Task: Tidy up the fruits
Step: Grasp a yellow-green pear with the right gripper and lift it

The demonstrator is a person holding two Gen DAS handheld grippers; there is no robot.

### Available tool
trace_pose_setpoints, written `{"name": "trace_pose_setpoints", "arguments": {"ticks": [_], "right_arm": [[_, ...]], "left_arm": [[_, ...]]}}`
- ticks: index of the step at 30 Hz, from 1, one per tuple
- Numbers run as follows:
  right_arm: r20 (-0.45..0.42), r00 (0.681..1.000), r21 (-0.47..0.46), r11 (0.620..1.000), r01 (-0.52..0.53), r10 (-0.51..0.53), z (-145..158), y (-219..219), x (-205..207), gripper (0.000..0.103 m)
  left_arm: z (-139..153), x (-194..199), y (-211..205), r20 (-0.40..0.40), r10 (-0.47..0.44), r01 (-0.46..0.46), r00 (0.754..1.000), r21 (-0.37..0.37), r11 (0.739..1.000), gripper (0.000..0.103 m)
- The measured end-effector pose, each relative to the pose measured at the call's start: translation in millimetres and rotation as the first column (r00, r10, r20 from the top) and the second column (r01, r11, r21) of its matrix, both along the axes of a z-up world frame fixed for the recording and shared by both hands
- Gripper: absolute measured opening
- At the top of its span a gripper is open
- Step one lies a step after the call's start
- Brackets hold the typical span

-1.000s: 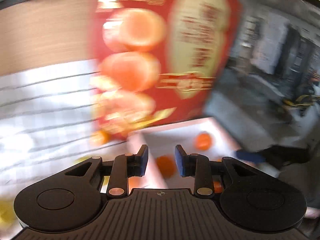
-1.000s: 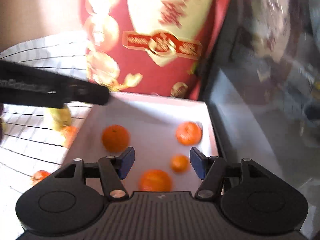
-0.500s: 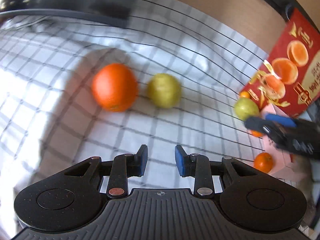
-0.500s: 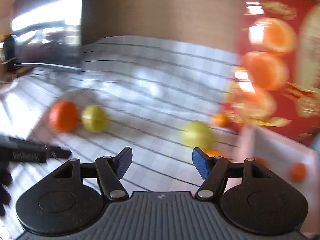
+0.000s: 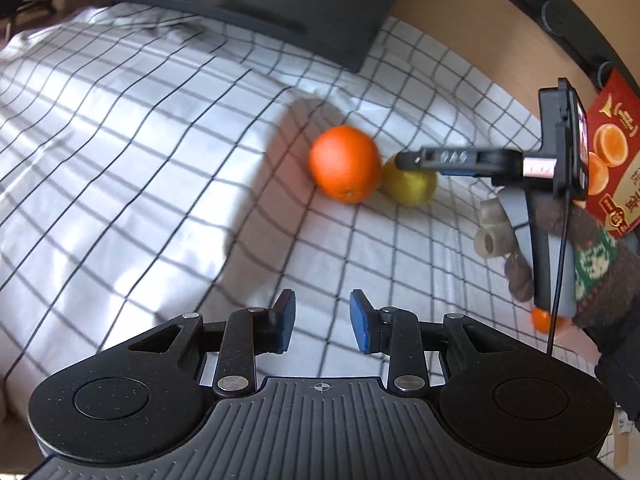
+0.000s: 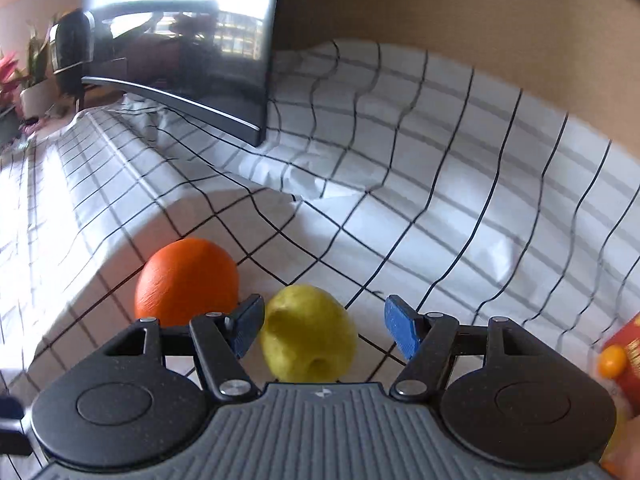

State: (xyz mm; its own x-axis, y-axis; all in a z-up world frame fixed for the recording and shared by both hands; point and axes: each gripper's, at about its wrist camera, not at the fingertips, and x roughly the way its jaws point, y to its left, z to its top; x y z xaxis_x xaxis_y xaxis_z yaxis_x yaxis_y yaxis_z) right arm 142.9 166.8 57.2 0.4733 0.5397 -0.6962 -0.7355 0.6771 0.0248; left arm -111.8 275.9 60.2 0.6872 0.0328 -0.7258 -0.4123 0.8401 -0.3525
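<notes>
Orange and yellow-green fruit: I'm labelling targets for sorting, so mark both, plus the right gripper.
orange [image 5: 345,164], left wrist view, middle of its rind.
yellow-green fruit [image 6: 308,334], right wrist view, middle of its skin.
right gripper [image 6: 324,330], right wrist view, midway between fingertips, jaws opening around the fruit.

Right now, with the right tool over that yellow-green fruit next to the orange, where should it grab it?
Grip the yellow-green fruit across its widest middle, coming down from above. It is roundish, so the widest part slips least. It sits between the opening jaws of the right tool, not yet pressed. The orange crowds its left side, so slide that finger carefully into the gap.
</notes>
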Motion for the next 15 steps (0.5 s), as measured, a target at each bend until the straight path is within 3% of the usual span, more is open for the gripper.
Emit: {"name": "trace_pose_setpoints", "arguments": {"ticks": [3, 6, 7, 15], "right_arm": [[-0.164, 0.985, 0.067, 0.996, 0.066, -0.055, -8.9, -3.8, 19.3, 0.072], [-0.326, 0.942, 0.105, 0.987, 0.119, -0.079, -25.5, -10.5, 26.0, 0.069], [-0.319, 0.942, 0.105, 0.985, 0.14, -0.1, -28.0, -13.2, 22.5, 0.062], [-0.181, 0.974, 0.063, 0.987, 0.148, -0.134, -12.4, -54.5, -40.2, 0.062]], "left_arm": [[-3.9, -2.2, 0.7, -0.009, -0.004, 0.004, 1.0, -0.008, 1.0, 0.033], [-6.3, 1.1, -1.8, -0.011, -0.025, 0.025, 1.0, -0.008, 1.0, 0.033], [-6.6, 3.1, -3.1, -0.011, -0.036, 0.036, 0.999, -0.009, 0.999, 0.033], [-11.0, 28.4, -22.8, -0.02, -0.148, 0.148, 0.989, 0.003, 0.989, 0.033]]}}
